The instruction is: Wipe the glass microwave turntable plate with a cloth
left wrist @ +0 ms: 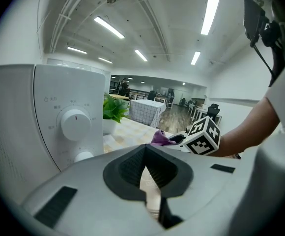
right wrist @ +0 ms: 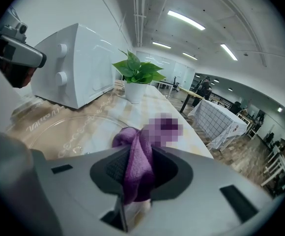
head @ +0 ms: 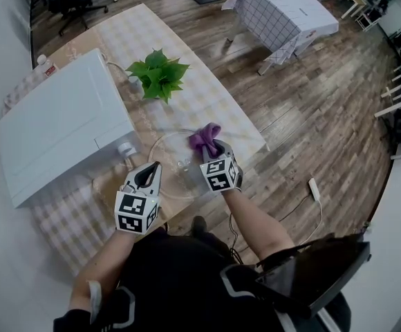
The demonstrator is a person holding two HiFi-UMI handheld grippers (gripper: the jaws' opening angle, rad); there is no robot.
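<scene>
The clear glass turntable plate (head: pixel 167 159) lies flat on the checked tablecloth near the table's front edge, and it also shows in the right gripper view (right wrist: pixel 59 127). My right gripper (head: pixel 214 146) is shut on a purple cloth (head: pixel 204 137), held at the plate's right rim. The cloth (right wrist: pixel 135 166) bunches up between the jaws of the right gripper (right wrist: pixel 137 154). My left gripper (head: pixel 151 167) sits at the plate's left side, in front of the microwave. In its own view the left gripper (left wrist: pixel 145 149) has its tips together and I see nothing between them.
A white microwave (head: pixel 62 123) fills the table's left half, knobs facing the plate (left wrist: pixel 73 124). A potted green plant (head: pixel 159 73) stands behind the plate. On the wooden floor to the right stand a second checked-cloth table (head: pixel 283 12) and a power strip (head: pixel 314 187).
</scene>
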